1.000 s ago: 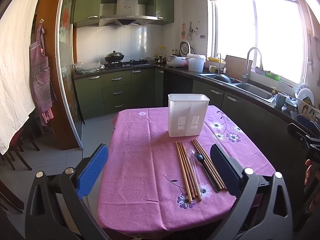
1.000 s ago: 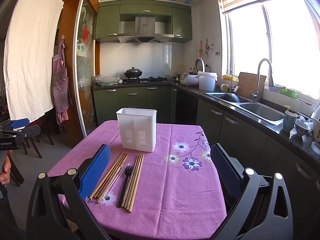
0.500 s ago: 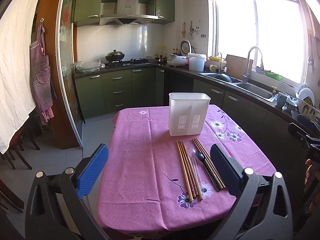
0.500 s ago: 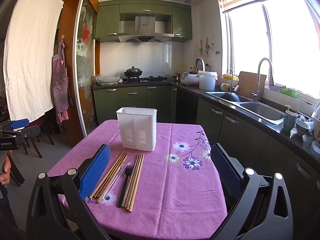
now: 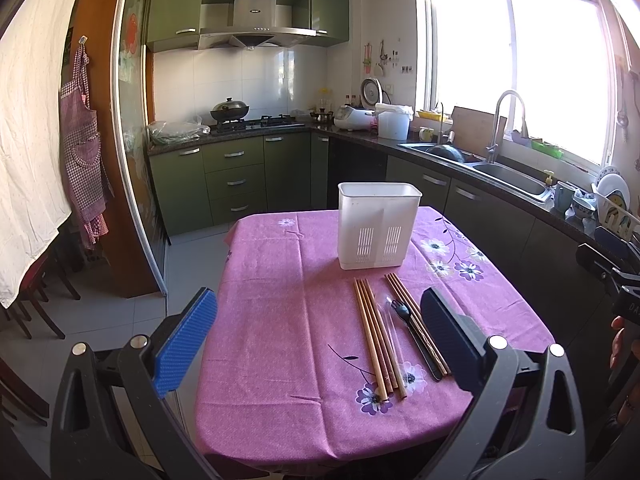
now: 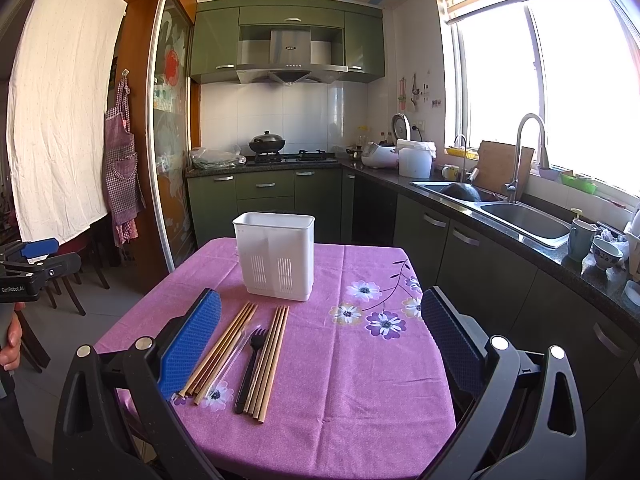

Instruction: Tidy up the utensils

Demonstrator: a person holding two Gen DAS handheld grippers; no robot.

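A white utensil holder (image 5: 378,226) (image 6: 276,261) stands upright on the pink floral tablecloth (image 5: 288,320) (image 6: 360,380). In front of it lie two bundles of wooden chopsticks (image 5: 374,336) (image 6: 224,350), with a black fork (image 5: 412,332) (image 6: 250,364) and a clear utensil (image 6: 232,360) between them. My left gripper (image 5: 316,332) is open and empty, held above the near table edge, left of the utensils. My right gripper (image 6: 320,336) is open and empty, held above the near edge, with its left finger (image 6: 192,344) beside the chopsticks.
Green cabinets, a stove with a wok (image 6: 267,145) and a sink counter (image 6: 516,212) run behind and to the right of the table. Chairs (image 5: 36,300) stand at the left. The other gripper shows at each view's side edge (image 5: 612,280) (image 6: 32,268).
Both views have shifted only slightly; the left gripper has edged a little toward the table. Nothing on the table has moved.
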